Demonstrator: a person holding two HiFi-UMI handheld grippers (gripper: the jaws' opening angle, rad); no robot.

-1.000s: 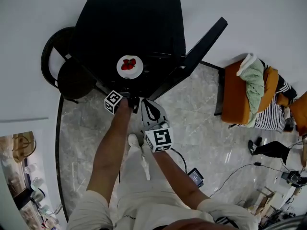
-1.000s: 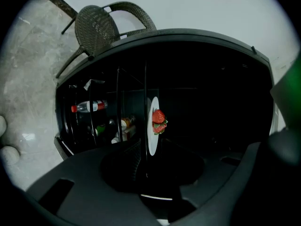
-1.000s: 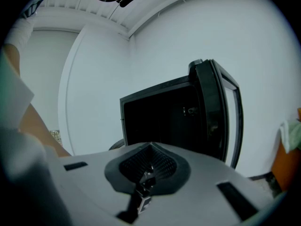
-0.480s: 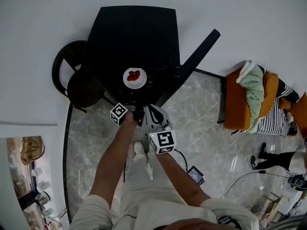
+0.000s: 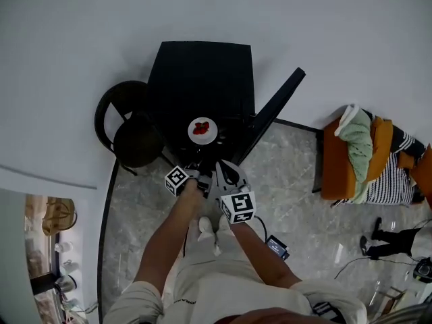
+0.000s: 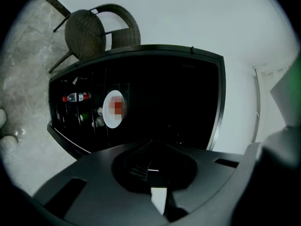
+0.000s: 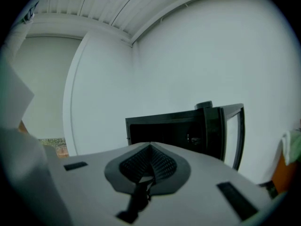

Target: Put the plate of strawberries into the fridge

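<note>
The white plate of strawberries rests on a shelf inside the open black fridge; it also shows in the left gripper view as the plate. My left gripper hangs in front of the fridge, apart from the plate. Its jaws have just been closing and now stand shut with nothing between them. My right gripper is beside it, also shut and empty, and points at the fridge's top edge and the white wall.
The fridge door stands swung open to the right. A black round chair stands left of the fridge. Bottles lie on the fridge's lower shelves. An orange seat with clothes is at the right, and cables cross the floor.
Both grippers have pulled back from the fridge and risen. The plate stays on its shelf, now farther from the left gripper.
</note>
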